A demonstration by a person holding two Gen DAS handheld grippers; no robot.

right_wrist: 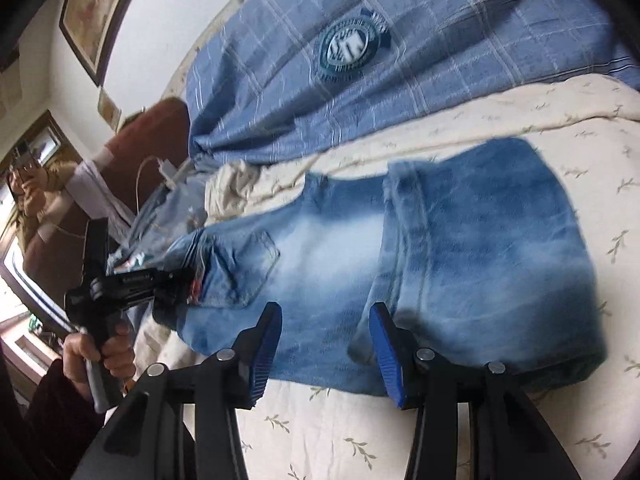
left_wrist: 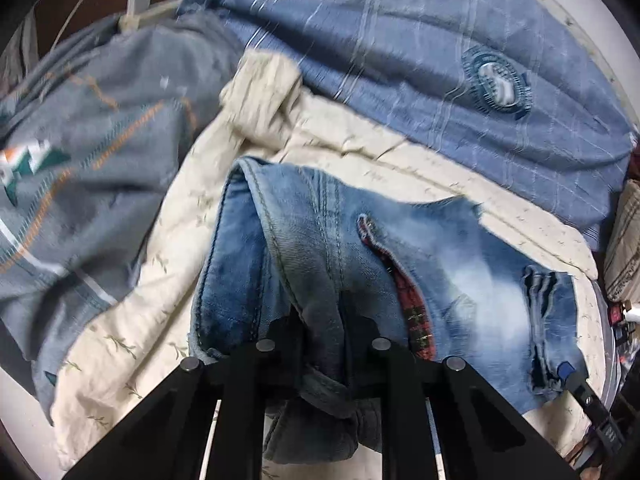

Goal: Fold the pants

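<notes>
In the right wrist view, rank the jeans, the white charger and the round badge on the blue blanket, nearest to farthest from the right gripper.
1. Jeans, lying right ahead of the right gripper, just beyond its jaws.
2. White charger, farther off to the upper left, by the brown headboard.
3. Round badge, on the blue blanket, high in the picture, about as far; too close to call.

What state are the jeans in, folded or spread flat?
Partly folded. The jeans lie on the cream sheet with one end doubled back over the rest, its hem across the middle. The fold isn't finished.

The round badge (right_wrist: 352,50) on the blue blanket (right_wrist: 460,32) had letters, but they were too blurry to read
</notes>
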